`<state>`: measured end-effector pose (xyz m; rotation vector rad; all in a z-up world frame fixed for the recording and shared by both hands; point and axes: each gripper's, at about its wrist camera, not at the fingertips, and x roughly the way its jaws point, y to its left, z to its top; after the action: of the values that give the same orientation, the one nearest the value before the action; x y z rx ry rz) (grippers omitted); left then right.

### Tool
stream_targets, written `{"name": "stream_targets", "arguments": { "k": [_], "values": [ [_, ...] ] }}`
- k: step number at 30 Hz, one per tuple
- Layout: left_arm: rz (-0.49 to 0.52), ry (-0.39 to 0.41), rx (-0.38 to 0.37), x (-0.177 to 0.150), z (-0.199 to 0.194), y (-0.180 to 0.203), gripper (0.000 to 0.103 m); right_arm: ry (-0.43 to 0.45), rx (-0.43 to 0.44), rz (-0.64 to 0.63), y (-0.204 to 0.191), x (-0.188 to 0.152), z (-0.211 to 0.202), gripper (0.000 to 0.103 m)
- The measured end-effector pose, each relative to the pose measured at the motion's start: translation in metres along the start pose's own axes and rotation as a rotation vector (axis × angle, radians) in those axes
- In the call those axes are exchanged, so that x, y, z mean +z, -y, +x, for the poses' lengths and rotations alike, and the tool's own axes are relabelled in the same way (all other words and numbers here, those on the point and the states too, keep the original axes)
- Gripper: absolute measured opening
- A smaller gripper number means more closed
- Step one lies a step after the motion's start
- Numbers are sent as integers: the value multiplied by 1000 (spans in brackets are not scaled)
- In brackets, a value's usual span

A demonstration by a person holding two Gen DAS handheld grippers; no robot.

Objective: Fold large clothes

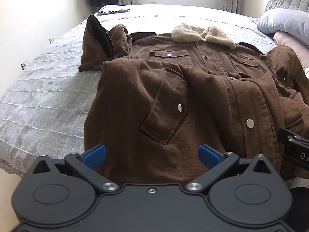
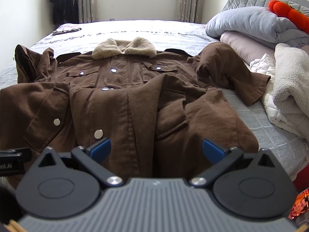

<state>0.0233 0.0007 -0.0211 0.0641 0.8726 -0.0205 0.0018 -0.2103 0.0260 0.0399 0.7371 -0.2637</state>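
The bed (image 2: 251,119) carries the brown coat (image 2: 119,96), spread front up, fleece collar (image 2: 124,47) at the far end. The sleeve (image 2: 231,73) right of the collar lies bunched; folding now may trap it and make a lumpy fold. The left hand-held gripper (image 1: 152,155) and right hand-held gripper (image 2: 156,149) stand wide and empty over the hem near the coat's lower edge, so thick cloth could slip from a shallow bite.
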Motion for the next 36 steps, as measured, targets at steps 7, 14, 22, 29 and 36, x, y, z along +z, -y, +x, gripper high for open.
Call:
{"name": "stream_targets", "arguments": {
  "k": [7, 14, 22, 29, 36],
  "values": [
    [-4, -1, 3, 0, 1, 0, 103, -1, -4, 2, 0, 0, 1, 103],
    [-10, 0, 9, 0, 2, -1, 103, -4, -6, 0, 0, 1, 2, 103],
    [-43, -4, -5, 5, 9, -9, 103, 0, -9, -10, -1, 4, 5, 103],
    [-79, 45, -97, 26, 20, -23, 103, 48, 25, -61, 1, 27, 11, 103],
    [-16, 79, -181, 73, 36, -40, 103, 80, 126, -135, 15, 69, 28, 103]
  ]
}}
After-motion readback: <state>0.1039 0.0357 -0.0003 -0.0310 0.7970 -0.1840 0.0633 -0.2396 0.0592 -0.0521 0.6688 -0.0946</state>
